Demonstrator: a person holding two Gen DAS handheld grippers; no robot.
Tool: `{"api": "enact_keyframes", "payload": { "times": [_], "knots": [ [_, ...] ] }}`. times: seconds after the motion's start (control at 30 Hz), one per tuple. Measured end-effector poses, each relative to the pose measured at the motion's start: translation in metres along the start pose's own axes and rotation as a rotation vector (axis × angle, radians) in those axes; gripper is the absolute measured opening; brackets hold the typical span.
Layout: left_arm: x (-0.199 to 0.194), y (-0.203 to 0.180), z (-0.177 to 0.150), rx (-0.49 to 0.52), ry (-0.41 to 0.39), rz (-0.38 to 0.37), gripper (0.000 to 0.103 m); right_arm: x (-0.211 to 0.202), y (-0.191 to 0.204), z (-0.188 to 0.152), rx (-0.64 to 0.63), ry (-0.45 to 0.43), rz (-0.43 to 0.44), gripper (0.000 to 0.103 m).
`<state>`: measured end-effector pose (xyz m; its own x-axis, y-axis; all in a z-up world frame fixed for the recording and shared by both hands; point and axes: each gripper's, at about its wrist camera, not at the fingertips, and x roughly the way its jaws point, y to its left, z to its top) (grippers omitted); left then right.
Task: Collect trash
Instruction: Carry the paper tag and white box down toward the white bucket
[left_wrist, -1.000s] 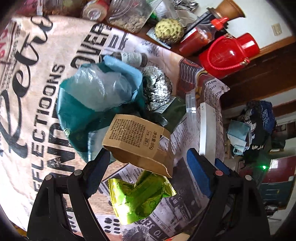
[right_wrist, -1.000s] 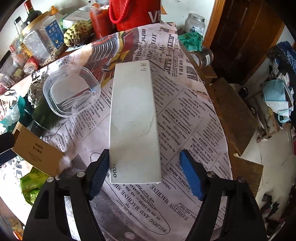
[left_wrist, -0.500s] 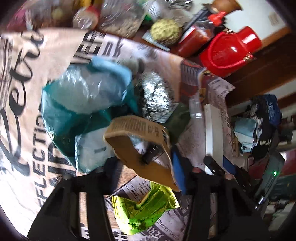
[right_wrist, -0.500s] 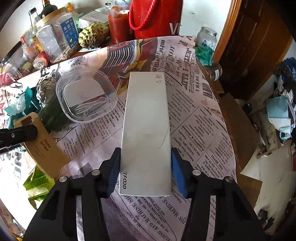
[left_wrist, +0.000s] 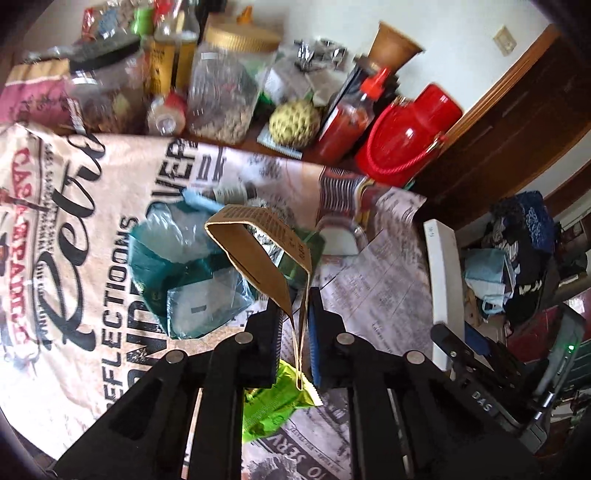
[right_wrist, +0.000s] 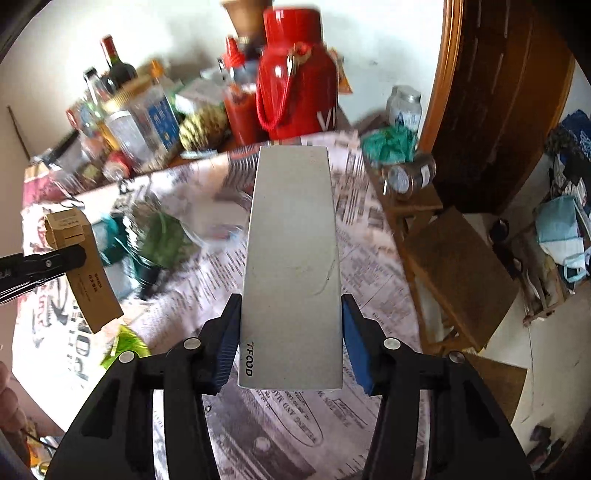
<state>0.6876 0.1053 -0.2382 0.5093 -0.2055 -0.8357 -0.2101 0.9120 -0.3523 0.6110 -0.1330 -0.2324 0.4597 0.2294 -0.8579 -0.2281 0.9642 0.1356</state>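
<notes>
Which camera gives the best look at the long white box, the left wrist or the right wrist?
The right wrist view. There the long white box fills the centre, its whole top face and printed end visible, clamped in the right hand-held gripper. The left wrist view shows it only edge-on at the right side.

Flattened brown cardboard box (left_wrist: 258, 254) and long white carton (right_wrist: 291, 266), both lifted clear of the newspaper-covered table (right_wrist: 369, 258).

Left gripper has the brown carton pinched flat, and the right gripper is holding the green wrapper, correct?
Not quite. The right gripper holds the white box, not the green wrapper, which lies on the table; the right wrist view shows it. The left gripper does pinch the brown carton.
</notes>
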Motion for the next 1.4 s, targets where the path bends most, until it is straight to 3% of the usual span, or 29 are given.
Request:
{"api": "enact_keyframes", "payload": {
  "times": [0.37,0.57,0.77,1.07,1.4],
  "knots": [
    [-0.093,-0.047,-0.021,0.001,-0.222,0.041,0.012,-0.091,-0.018,0.001,-0.086,-0.196,0.103,0.048],
    [-0.151,-0.075,-0.057,-0.016,-0.357,0.064,0.012,-0.141,-0.027,-0.011,-0.148,-0.298,0.147,0.048],
    [-0.2,-0.099,-0.1,0.005,-0.433,0.093,0.012,-0.187,-0.032,-0.024,-0.186,-0.376,0.185,0.048],
    [-0.252,-0.098,-0.147,0.024,-0.479,0.104,0.012,-0.24,-0.016,-0.062,-0.186,-0.445,0.195,0.048],
    [-0.303,-0.064,-0.218,0.127,-0.455,0.051,0.012,-0.279,0.022,-0.148,-0.102,-0.463,0.114,0.048]
  ]
}}
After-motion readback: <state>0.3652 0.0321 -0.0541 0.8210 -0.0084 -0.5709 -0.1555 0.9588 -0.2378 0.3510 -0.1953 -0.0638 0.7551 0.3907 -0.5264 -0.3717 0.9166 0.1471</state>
